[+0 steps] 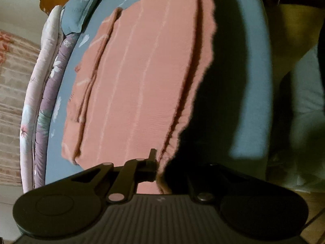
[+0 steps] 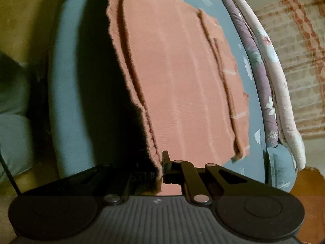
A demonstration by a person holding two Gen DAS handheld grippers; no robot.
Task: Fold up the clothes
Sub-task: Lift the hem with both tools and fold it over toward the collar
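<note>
Both corners are taken! The left gripper (image 1: 157,168) is seen clamped on the near hem of the salmon-pink garment (image 1: 138,85), the ruffled edge pinched between its closed jaws. On the other side the same picture is given: the right gripper (image 2: 162,168) is closed on the pink cloth too, at the opposite end of that hem, with the fabric squeezed tight between the pads.

The garment is found spread across the blue bed sheet (image 1: 67,126), its far part lying flat on the bed while the gripped edge is held lifted clear of the sheet; a deep shadow (image 1: 213,101) is thrown beneath the raised hem. A long seam or folded band (image 1: 95,85) is seen running down the far side of the cloth, and pale stripes are visible along its length. Whether that band is a fold already made cannot be told from here.

Beyond the garment, a rolled floral quilt (image 1: 40,93) is laid along the bed's far edge, and a blue pillow (image 1: 81,10) is tucked at one end.

As for progress, an early stage is judged: the cloth is laid out and gripped at two corners, but no clear fold is shown completed. The hem is presumably to be carried over toward the far edge, laid down and released, with further folds left after that.
</note>
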